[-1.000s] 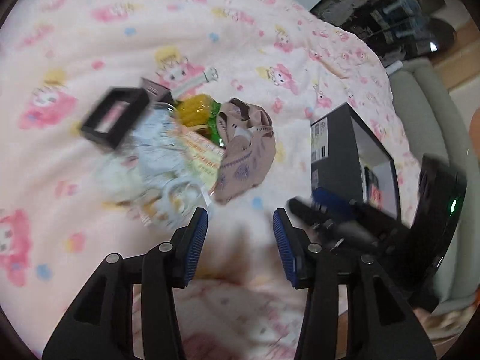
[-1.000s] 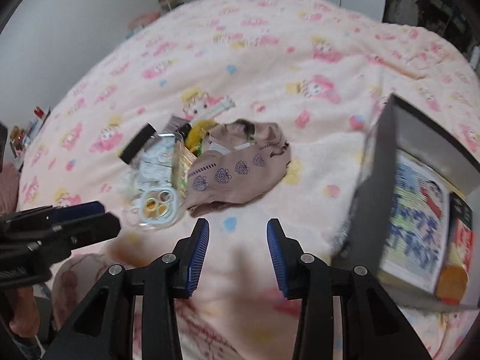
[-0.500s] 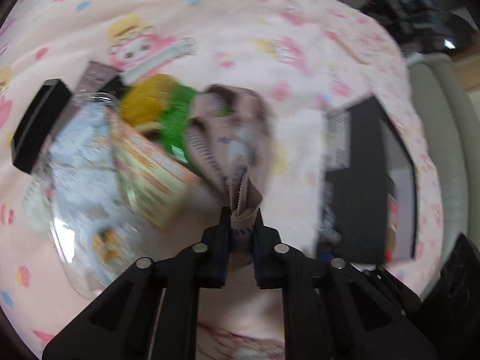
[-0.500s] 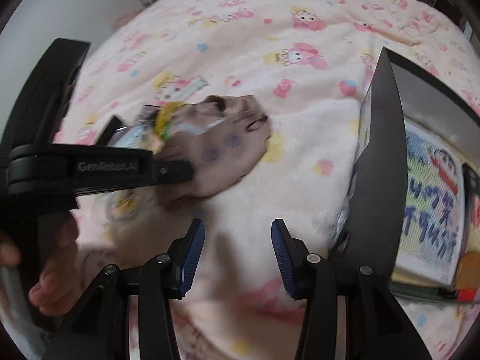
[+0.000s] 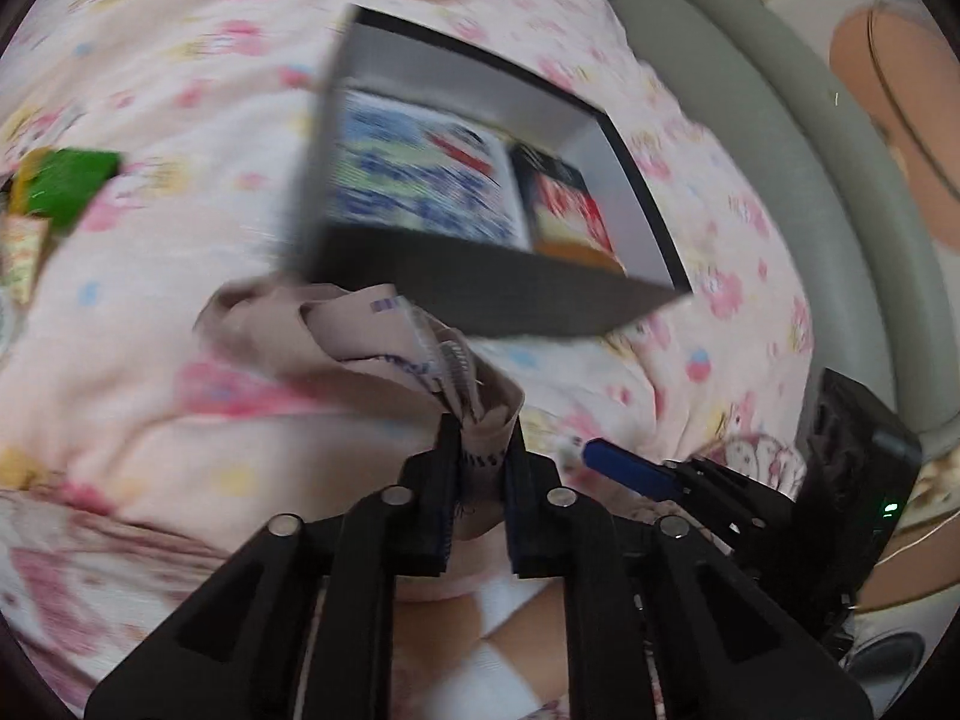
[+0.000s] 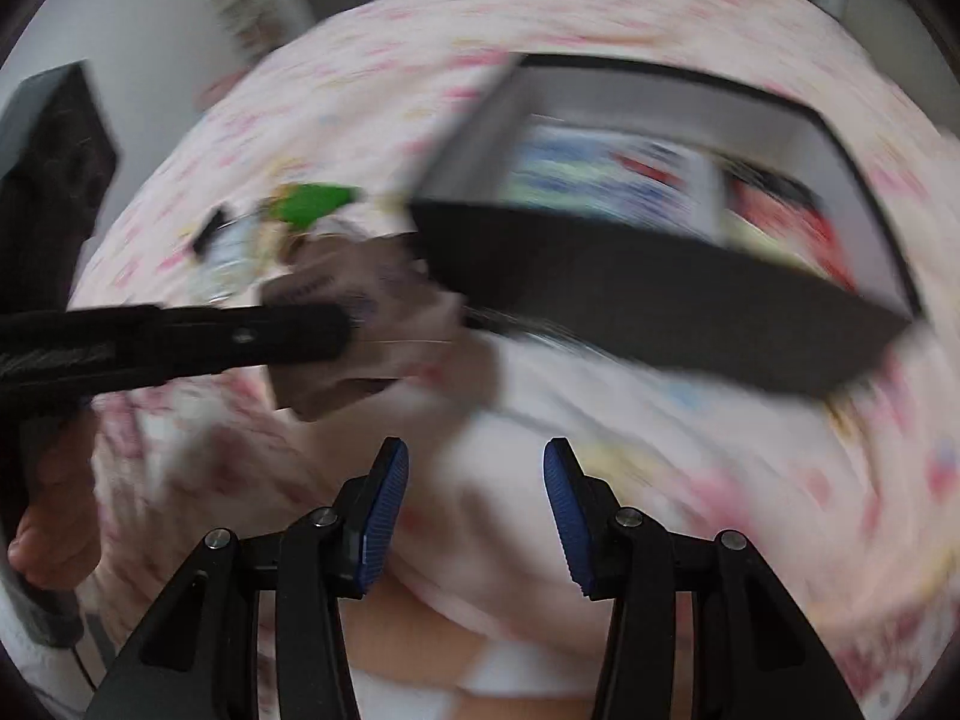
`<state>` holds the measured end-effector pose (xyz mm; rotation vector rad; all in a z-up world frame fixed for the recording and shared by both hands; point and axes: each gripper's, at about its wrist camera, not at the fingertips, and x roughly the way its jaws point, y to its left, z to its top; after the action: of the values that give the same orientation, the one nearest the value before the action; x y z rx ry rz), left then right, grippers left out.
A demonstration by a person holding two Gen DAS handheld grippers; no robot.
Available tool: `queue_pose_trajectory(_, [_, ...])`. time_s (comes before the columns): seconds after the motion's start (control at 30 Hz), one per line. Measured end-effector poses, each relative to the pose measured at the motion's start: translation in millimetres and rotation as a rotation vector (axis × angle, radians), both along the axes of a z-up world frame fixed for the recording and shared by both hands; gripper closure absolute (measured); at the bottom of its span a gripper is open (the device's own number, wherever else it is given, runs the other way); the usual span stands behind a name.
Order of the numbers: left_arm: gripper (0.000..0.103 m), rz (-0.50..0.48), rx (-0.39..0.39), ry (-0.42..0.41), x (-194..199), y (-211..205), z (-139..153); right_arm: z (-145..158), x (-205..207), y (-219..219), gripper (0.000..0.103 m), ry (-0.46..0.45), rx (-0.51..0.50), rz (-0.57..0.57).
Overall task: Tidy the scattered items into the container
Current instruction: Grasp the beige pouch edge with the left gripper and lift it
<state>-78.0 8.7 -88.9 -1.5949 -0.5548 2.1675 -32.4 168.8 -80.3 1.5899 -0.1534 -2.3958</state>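
Nearest you, left gripper (image 5: 477, 507): its jaws are easing apart, yet the pads are clamped on a bunched fold of the beige cloth (image 5: 360, 336), the fabric pinched between them. The rest of the cloth trails loose over the pink bedspread (image 5: 180, 138), its far end just short of the near wall of the black box (image 5: 480, 294).

Right gripper (image 6: 477, 516): fingers apart, nothing between them, only bedspread beyond.

Handling, as a guess: the cloth looks light, soft and floppy; it should drape and drag, so lift it clear of the box rim. A bunched fold gives surer hold than a single edge.

Farther, at the bedspread's left edge: green packet (image 5: 66, 186) among the remaining items, well apart from the box.
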Motion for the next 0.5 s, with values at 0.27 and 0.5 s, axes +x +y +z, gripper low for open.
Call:
queue_pose_trajectory(0.27, [0.065, -0.042, -0.152, 0.094, -0.9, 37.8, 26.7, 17.1, 24.9, 54.0, 0.059, 0.075, -0.137, -0.107])
queue_pose_trajectory(0.5, [0.065, 0.051, -0.310, 0.042, -20.6, 3.5, -10.7, 4.2, 5.8, 59.1, 0.054, 0.059, -0.223, -0.143])
